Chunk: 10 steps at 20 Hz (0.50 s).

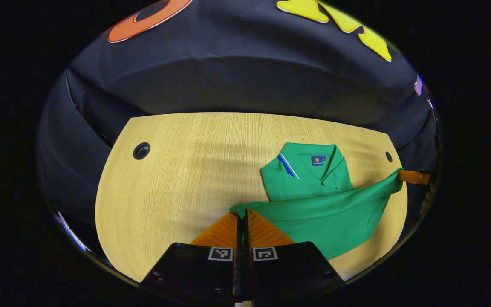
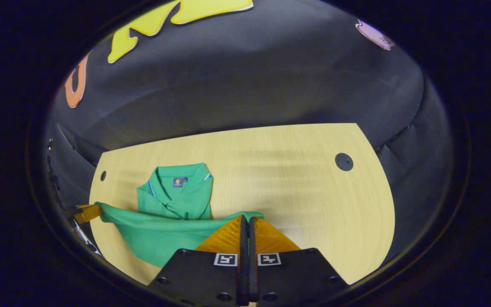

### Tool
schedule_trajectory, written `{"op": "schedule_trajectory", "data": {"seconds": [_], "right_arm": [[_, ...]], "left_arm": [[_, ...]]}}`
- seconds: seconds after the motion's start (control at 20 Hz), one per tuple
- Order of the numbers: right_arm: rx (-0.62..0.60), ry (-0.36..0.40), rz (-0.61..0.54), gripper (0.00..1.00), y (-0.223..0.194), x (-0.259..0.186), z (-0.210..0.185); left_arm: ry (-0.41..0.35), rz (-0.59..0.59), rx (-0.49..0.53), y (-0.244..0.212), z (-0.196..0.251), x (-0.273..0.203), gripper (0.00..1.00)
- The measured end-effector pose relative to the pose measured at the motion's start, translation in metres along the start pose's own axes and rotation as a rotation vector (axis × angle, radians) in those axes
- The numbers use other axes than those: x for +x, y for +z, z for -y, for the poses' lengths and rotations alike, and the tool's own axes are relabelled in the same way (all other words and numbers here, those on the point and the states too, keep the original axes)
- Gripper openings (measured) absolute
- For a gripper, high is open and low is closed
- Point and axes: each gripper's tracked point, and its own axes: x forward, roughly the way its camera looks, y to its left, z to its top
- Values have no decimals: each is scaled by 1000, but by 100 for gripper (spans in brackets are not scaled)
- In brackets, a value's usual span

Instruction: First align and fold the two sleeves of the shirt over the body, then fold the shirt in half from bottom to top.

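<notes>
Green cloth of the shirt point(image 1: 313, 204) is stretched between the two tools above the pale wooden worktop point(image 1: 186, 179). The left hand-held gripper point(image 1: 243, 218) has its fingers pressed together on one bottom corner of the shirt, right at its tips. The right hand-held gripper point(image 2: 245, 219) is closed in the same way on the other bottom corner. The hem hangs lifted between them, and the collar point(image 2: 181, 181) part lies flat on the worktop, further ahead of both.
</notes>
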Motion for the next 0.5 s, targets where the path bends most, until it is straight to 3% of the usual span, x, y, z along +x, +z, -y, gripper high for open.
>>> {"op": "schedule_trajectory", "data": {"seconds": [0.25,0.5], "right_arm": [[-21,-3,44,2,32,52,3],[31,-10,9,2,30,94,10]], "left_arm": [[22,24,56,16,3,38,3],[38,49,85,28,2,72,3]]}}
